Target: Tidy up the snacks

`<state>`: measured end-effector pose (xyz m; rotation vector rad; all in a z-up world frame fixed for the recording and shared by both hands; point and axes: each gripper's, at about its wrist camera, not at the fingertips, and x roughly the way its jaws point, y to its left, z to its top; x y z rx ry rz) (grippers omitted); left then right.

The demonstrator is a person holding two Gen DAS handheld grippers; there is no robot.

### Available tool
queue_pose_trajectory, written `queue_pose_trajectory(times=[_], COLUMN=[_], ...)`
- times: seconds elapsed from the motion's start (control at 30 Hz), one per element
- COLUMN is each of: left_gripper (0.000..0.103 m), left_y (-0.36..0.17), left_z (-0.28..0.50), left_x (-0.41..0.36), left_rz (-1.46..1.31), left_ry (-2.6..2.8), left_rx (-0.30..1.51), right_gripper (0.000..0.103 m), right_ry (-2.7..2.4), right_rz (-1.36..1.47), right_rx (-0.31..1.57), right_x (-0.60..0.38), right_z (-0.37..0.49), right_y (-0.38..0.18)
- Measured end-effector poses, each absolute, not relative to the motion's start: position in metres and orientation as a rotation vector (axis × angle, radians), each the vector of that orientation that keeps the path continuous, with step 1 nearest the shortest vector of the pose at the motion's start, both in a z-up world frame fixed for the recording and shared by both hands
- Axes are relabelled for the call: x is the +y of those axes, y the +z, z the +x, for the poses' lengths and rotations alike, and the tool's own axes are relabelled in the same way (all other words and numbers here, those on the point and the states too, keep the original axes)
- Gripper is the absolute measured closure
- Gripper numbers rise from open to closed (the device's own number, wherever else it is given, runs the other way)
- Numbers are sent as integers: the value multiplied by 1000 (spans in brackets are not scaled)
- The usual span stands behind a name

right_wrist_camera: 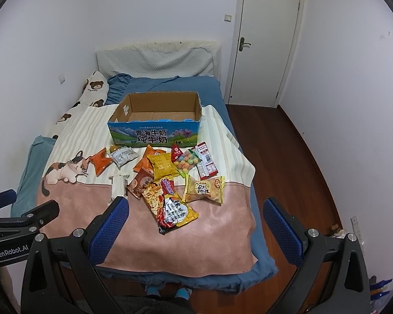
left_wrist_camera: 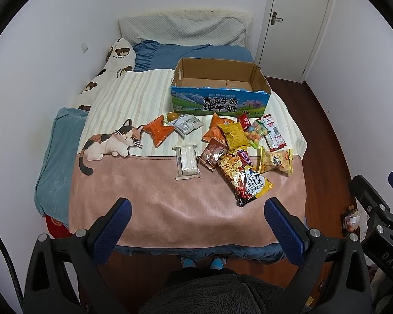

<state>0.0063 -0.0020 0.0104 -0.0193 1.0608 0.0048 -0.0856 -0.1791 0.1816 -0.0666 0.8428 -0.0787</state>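
Jaws, left gripper: spread wide, nothing between the blue pads, held over the near edge of the bed.
Jaws, right gripper: spread wide too, empty, at the same near edge.
Snacks: all loose on the blanket, none in the box yet, so sorting judged not begun.
Box: open cardboard milk carton, empty inside, upright beyond the snack pile, toward the pillows.
Nearest snack: noodle packet, lying flat on the pink band of the blanket, closest of all to both grippers.
Direction from jaws: ahead and slightly left of centre in the right wrist view; ahead and well to the right in the left wrist view.
Long axis: running diagonally, far-left end to near-right end, so not square to either pair of jaws as held now.
Nearer arm: right, by judgement, since the packet sits almost between its pads' line of sight.
Neighbours: yellow bun packet just right of the noodles; brown packet touching the far-left end; white wafer pack further left, apart.
Left-side candidates: orange chip bag and grey packet, well ahead, near the cat print.
Next move, judged: reach forward with a wrist turn to bring the pads across the packet's short width.
Risk: thin flat film on soft blanket, easy to pinch cloth along with it.
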Motion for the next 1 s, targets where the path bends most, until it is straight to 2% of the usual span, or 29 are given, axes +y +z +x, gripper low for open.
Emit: queue_pose_trajectory(times=[1.0], left_gripper=[0], left_y=[16], left_z=[4], left_x=[5], left_rz=[-21], left_ry=[7], left_rx=[1040], right_gripper=[0], right_ry=[-85], right_rz=[-50], right_rx=[821], right_x=[-182], right_z=[-85], right_y=[187])
